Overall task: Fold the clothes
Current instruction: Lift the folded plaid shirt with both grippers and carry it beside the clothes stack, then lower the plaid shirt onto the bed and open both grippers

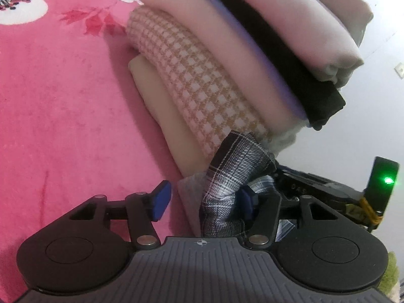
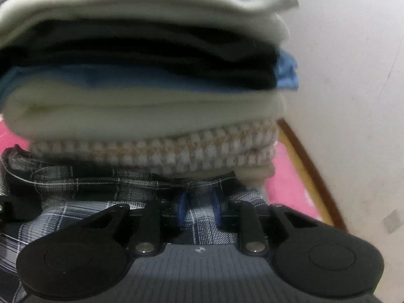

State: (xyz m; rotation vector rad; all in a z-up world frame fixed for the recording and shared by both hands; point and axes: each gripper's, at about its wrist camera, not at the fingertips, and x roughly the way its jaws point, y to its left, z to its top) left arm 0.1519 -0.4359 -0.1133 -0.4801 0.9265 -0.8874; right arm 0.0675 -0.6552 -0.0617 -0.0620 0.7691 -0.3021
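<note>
A dark plaid garment [image 1: 227, 176] lies bunched against the foot of a tall stack of folded clothes [image 1: 202, 80]. My left gripper [image 1: 203, 200] is open. The plaid cloth hangs against its right pad [image 1: 246, 202], and the left pad [image 1: 160, 199] stands apart over the blanket. In the right wrist view the plaid garment [image 2: 101, 214] spreads under the stack [image 2: 141, 116]. My right gripper [image 2: 199, 209] has a fold of it filling the narrow gap between its blue pads, which press on it.
The stack holds cream, orange-checked [image 1: 192, 75], pink, lavender, black and pale layers. It rests on a pink flowered blanket [image 1: 63, 101]. A white wall [image 2: 353, 75] and a wooden bed edge [image 2: 310, 174] lie to the right. A green light [image 1: 386, 180] glows on a black device beside the left gripper.
</note>
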